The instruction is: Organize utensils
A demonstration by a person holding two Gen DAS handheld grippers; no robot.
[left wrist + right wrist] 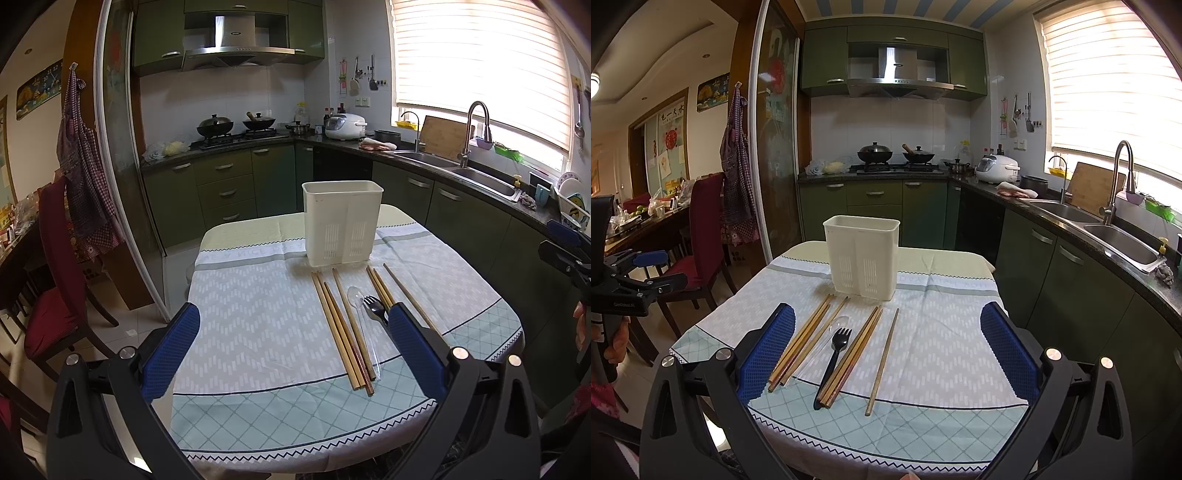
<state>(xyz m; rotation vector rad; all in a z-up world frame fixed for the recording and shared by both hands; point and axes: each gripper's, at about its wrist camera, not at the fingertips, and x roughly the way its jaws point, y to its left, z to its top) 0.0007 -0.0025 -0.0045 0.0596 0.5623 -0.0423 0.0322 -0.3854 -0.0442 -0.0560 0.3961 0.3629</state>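
Both tongs apart, empty; chopsticks, fork lying between right tongs

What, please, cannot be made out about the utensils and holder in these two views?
- Inside of the cream plastic utensil holder: hidden by its own walls in both views.
- Black plastic fork handle: left view, covered by the left hand-held gripper finger.
- Clear plastic spoon handle: right view, too transparent to trace.
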